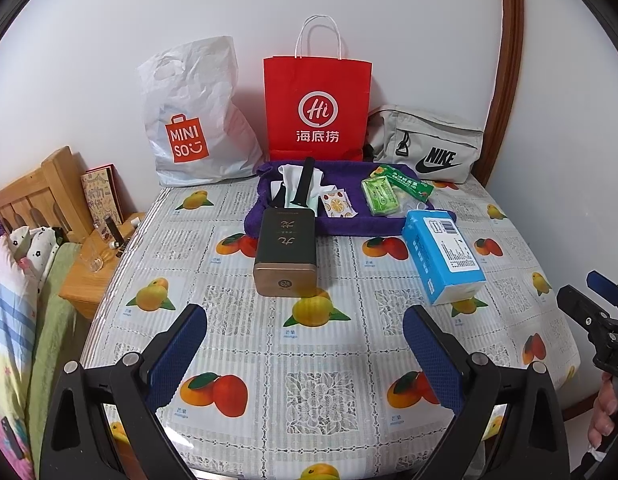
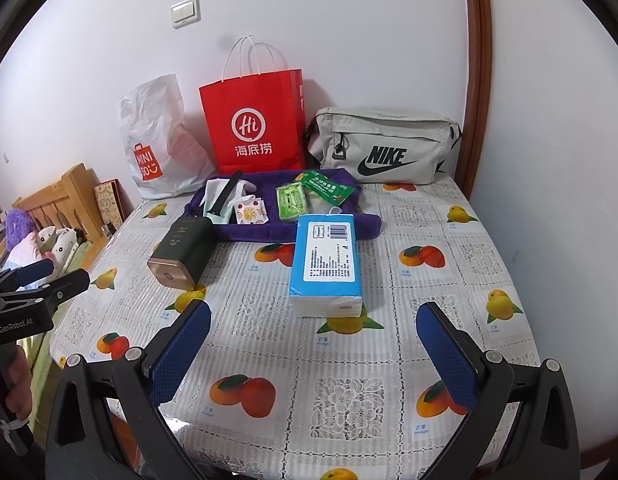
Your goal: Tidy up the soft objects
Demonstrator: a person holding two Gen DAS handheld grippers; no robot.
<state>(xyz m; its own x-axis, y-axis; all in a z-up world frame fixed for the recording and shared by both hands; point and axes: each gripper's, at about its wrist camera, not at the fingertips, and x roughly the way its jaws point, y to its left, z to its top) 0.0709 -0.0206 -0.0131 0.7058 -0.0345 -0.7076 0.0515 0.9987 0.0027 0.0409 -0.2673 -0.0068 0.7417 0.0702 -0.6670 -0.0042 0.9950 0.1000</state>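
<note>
Two grippers, left gripper [image 1: 305, 344] and right gripper [image 2: 315, 344], low in frame, jaws spread wide, holding nothing. Blue tissue pack [image 2: 327, 264] at centre of right view, on table [image 2: 389, 360], front of purple tray [image 2: 289, 230]; dark tin [image 1: 285, 252] just left. Apparently start of sorting; next likely: centring right jaws around pack, gentle squeeze.

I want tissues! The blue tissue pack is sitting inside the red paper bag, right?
Not quite. The blue tissue pack lies on the fruit-print tablecloth, in front of the red paper bag, not inside it. The right wrist view shows this.
</note>
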